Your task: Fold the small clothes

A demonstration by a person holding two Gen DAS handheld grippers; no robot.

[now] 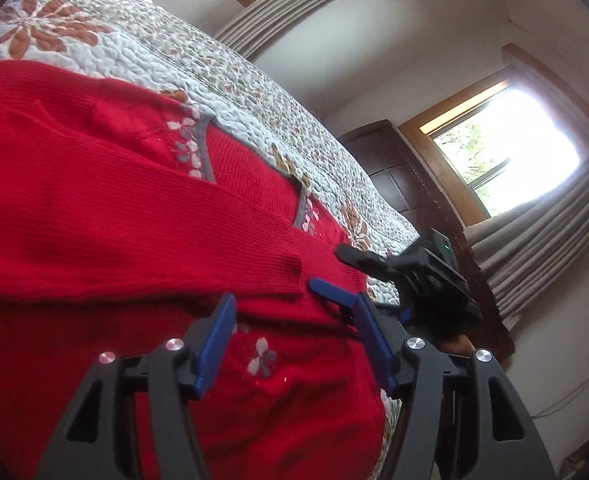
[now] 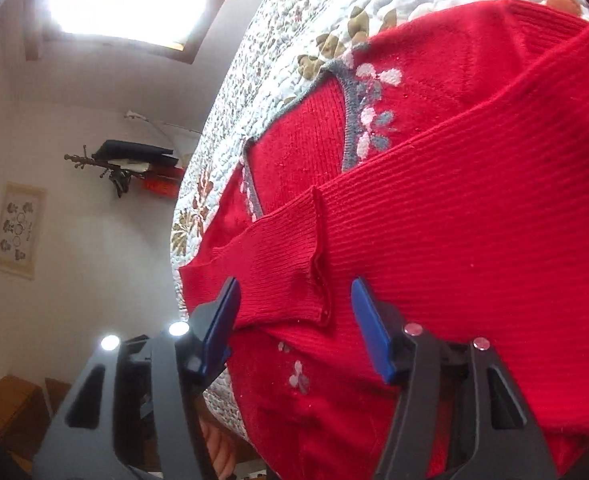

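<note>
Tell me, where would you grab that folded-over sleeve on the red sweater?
Probably at the cuff, the sleeve's free end lying flat across the red sweater. Its ribbed edge stands up slightly, so come from the hem side, where the open right gripper already brackets it.

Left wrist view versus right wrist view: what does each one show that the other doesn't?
Only the left wrist view shows the right tongs over the sweater's far edge, plus a curtained window and a dark wooden cabinet. Only the right wrist view shows a wall poster and a wall shelf. Both show the red sweater with sleeves folded across, on the quilt, between open tongs.
</note>
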